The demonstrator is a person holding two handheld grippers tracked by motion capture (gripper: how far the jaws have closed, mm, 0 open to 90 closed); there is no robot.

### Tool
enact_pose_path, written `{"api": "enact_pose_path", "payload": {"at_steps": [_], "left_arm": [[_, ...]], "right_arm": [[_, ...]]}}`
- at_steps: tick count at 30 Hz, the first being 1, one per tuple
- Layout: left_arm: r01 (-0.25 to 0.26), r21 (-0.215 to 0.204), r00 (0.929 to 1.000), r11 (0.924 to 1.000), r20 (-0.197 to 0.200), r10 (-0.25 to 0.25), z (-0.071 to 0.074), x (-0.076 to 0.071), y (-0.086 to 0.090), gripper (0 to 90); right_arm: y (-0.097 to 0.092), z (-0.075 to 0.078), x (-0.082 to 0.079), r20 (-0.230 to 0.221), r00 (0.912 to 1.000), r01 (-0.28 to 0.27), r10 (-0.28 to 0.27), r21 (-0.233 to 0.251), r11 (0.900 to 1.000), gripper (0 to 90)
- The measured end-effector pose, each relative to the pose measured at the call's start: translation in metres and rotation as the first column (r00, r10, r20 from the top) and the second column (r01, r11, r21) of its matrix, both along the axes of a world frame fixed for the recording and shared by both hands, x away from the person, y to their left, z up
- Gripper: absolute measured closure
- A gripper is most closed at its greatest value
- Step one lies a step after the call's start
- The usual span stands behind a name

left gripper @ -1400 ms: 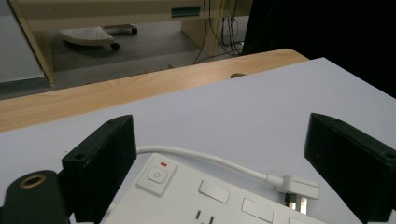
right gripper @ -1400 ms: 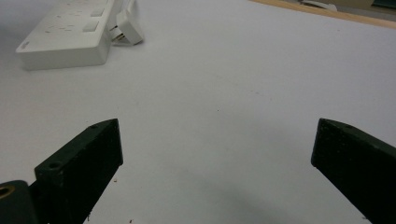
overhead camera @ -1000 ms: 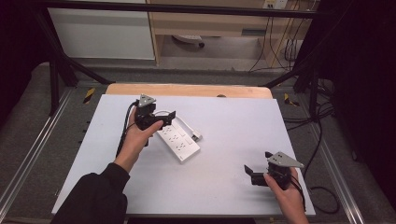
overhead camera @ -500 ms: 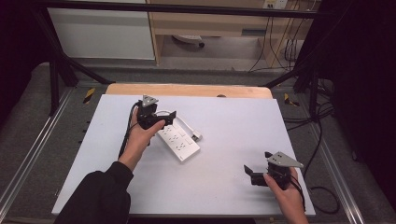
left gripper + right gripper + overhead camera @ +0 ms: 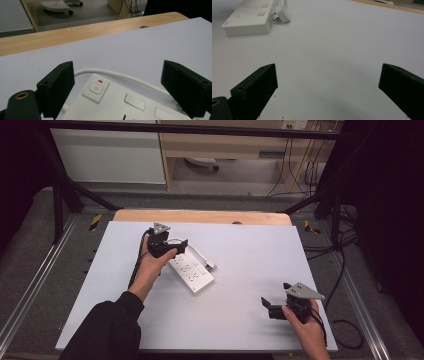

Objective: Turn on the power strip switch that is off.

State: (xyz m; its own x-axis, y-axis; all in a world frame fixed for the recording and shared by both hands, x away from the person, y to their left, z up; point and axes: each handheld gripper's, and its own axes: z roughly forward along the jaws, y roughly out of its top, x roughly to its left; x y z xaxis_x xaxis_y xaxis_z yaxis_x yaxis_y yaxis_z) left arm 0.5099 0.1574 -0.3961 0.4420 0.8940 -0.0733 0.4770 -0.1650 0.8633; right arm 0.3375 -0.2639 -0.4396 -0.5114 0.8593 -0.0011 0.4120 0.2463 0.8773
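Observation:
A white power strip (image 5: 193, 271) lies at an angle on the white tabletop (image 5: 250, 270), left of centre. Its white cable (image 5: 194, 248) loops round to a plug (image 5: 211, 266) lying beside it. My left gripper (image 5: 175, 247) hovers open over the strip's far end. In the left gripper view the jaws stand wide on either side of the power strip's (image 5: 120, 105) switch end, where the power button (image 5: 96, 88) and cable (image 5: 130, 78) show. My right gripper (image 5: 271, 309) rests open near the front right, with bare table between its jaws (image 5: 328, 75); the power strip (image 5: 247, 17) and plug (image 5: 281, 16) lie farther off.
A wooden strip (image 5: 200, 216) borders the table's far edge. Black frame legs (image 5: 60, 200) and metal rails (image 5: 35, 285) flank the table. Cables (image 5: 345, 270) hang at the right side. Free surface stretches across the middle and right of the table.
The left hand has edged slightly along the strip's far end. The right gripper has stayed put.

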Motion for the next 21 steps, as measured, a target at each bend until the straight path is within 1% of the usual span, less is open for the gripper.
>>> {"api": "enact_pose_path", "payload": {"at_steps": [8, 9, 12, 15, 16, 17, 20, 21], "left_arm": [[0.004, 0.004, 0.9999, 1.0, -0.015, -0.004, -0.007, 0.004, -0.004, 12.8], [0.004, 0.009, 0.9999, 1.0, -0.015, -0.004, -0.007, 0.004, -0.004, 15.0], [0.003, 0.015, 0.9998, 0.9999, -0.018, -0.003, -0.009, 0.005, -0.004, 16.5], [0.005, 0.036, 0.9998, 0.9994, -0.02, -0.004, -0.012, 0.006, -0.005, 24.2], [0.006, 0.033, 0.9997, 0.9994, -0.024, -0.005, -0.012, 0.006, -0.005, 26.2], [0.005, 0.028, 0.9996, 0.9996, -0.029, -0.005, -0.012, 0.006, -0.005, 26.2], [0.009, 0.01, 0.9991, 0.9999, -0.041, -0.009, -0.013, 0.007, -0.004, 33.2], [0.013, 0.013, 0.9992, 0.9998, -0.039, -0.012, -0.013, 0.007, -0.004, 36.2]], "right_arm": [[-0.001, 0.0, 0.0, 0.001, 1.0, 0.0, 0.0, 0.001, 1.0, 2.7], [-0.001, 0.001, 0.0, 0.0, 1.0, 0.004, -0.004, 0.008, 1.0, 2.7], [-0.001, 0.001, 0.0, -0.001, 1.0, 0.004, -0.004, 0.007, 1.0, 2.8], [-0.001, 0.001, 0.0, -0.001, 1.0, 0.003, -0.003, 0.005, 1.0, 2.8], [-0.001, 0.001, 0.0, 0.0, 1.0, 0.002, -0.002, 0.003, 1.0, 2.7], [-0.001, 0.001, 0.0, 0.0, 1.0, 0.002, -0.002, 0.003, 1.0, 2.7], [-0.001, 0.001, 0.0, 0.002, 1.0, 0.002, -0.002, 0.004, 1.0, 2.7], [-0.001, 0.001, 0.0, 0.003, 1.0, 0.001, -0.001, 0.003, 1.0, 2.8]]}}
